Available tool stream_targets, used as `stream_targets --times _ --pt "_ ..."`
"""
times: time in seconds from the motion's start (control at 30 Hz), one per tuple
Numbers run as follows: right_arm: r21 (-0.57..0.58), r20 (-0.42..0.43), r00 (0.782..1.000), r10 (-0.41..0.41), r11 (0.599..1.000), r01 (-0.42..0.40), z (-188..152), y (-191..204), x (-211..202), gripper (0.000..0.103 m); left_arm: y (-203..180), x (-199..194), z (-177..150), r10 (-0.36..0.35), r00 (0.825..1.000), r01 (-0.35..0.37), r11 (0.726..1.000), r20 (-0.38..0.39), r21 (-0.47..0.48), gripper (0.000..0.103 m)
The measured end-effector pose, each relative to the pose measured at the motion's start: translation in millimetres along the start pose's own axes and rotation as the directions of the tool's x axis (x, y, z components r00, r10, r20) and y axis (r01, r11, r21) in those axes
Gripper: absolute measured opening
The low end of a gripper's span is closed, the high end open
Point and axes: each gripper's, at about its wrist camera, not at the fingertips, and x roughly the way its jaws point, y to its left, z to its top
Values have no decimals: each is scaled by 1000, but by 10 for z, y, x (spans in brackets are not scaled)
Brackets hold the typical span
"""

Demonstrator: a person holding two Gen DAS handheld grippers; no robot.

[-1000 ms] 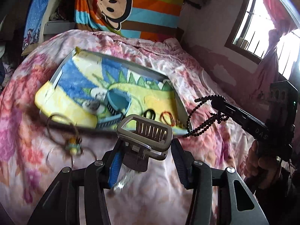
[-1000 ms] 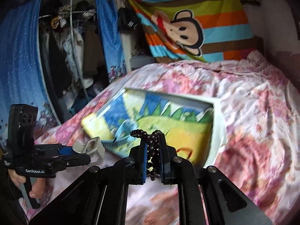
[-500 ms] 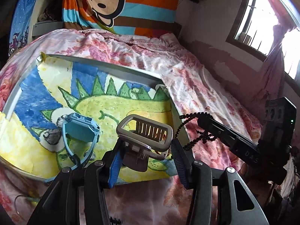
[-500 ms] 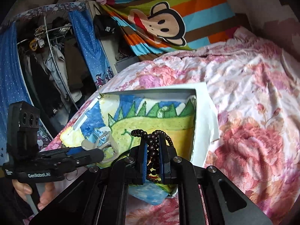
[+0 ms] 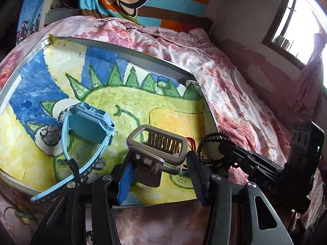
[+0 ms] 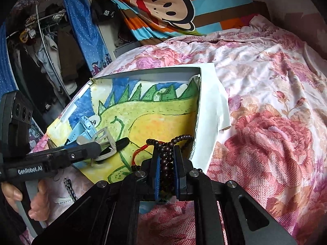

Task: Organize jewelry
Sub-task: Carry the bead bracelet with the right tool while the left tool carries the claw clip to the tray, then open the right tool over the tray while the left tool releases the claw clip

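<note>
Now both grippers hang lower and closer over the painted tray (image 5: 126, 49) than one second ago, with its dinosaur picture filling far more of the left view. The left gripper (image 5: 157, 169), half spread, grips the silver hair clip (image 5: 157, 143) above the tray's 6 o'clock edge, the blue watch (image 5: 85, 130) lying at 9 o'clock of it. The right gripper (image 6: 166, 165), nearly closed, pinches the dark bead bracelet (image 6: 167, 145), now over the tray's near right corner instead of beside it.

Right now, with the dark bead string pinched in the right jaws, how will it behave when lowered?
Likely floppy: the bead string droops in loops on both sides of the right gripper. It should pile up rather than lie straight. Round beads may roll slightly on the tray.
</note>
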Motion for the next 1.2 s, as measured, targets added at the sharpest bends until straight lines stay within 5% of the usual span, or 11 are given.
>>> stream_targets --times 0.13,0.27,0.5,0.9,1.07,1.2 --pt "-7 -6 1000 -18 1000 18 3 -5 -11 13 66 21 5 -10 1000 8 999 -25 -52 50" --pt "-11 -12 1000 -28 1000 27 1 -8 -34 32 63 -29 -6 -14 1000 14 998 -13 -68 64" --pt "-3 1 999 -52 999 52 11 -19 -133 33 53 -137 -13 -6 1000 6 995 0 -98 73" --pt "15 119 990 -74 997 73 133 73 -745 79 -188 -754 8 5 993 3 998 119 -70 98" --pt "18 191 979 -71 997 69 163 197 -1103 99 -272 -1186 -7 68 975 -58 997 213 -52 103" --pt "-4 245 968 -60 998 63 175 343 -1361 101 -317 -1568 -52 147 942 -142 989 301 -37 103"
